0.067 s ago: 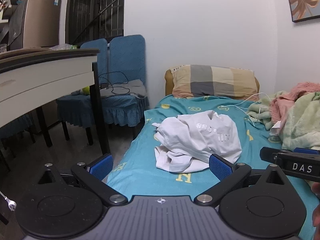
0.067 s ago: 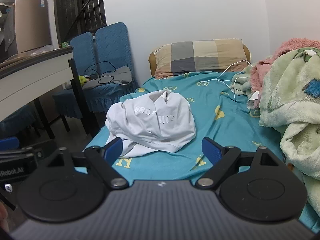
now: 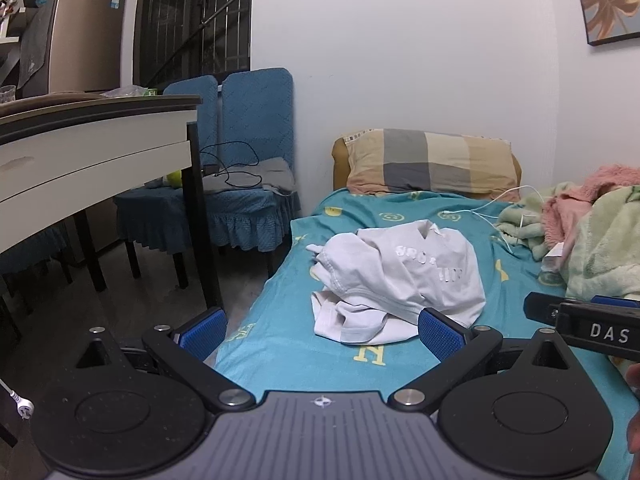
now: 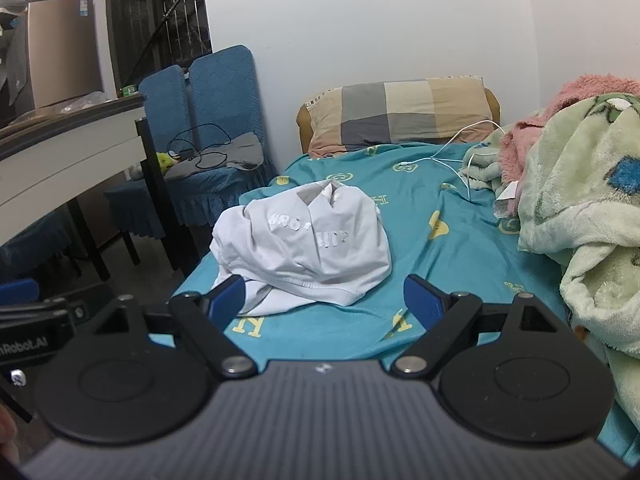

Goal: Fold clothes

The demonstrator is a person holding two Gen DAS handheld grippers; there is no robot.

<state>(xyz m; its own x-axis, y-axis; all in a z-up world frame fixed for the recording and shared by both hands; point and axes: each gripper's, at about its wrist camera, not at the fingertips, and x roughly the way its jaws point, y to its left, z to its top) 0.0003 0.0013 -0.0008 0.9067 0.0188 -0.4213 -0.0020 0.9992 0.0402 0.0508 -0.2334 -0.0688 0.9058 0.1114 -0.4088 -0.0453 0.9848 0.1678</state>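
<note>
**Crumpled shirt on bed, both claws spread and empty**

Counter (image 3: 92, 160): white with dark edge, far left, beside the bed. Blue chairs (image 3: 256, 128): against the wall behind the counter, a black cable and grey cloth on the seat. Left claw (image 3: 322, 330): jaws wide apart, holding nothing, near the foot of the bed. White shirt (image 3: 404, 280): bunched in a heap on the teal sheet (image 3: 400, 212), mid-bed, toward its left edge, pale lettering showing; not touched by either claw. Checked pillow (image 3: 430, 162): at the head of the bed. Right claw (image 4: 324, 300): jaws wide apart, holding nothing, short of the shirt. Green blanket (image 4: 580, 200): piled along the right side, pink blanket (image 4: 576, 100) behind it.
</note>
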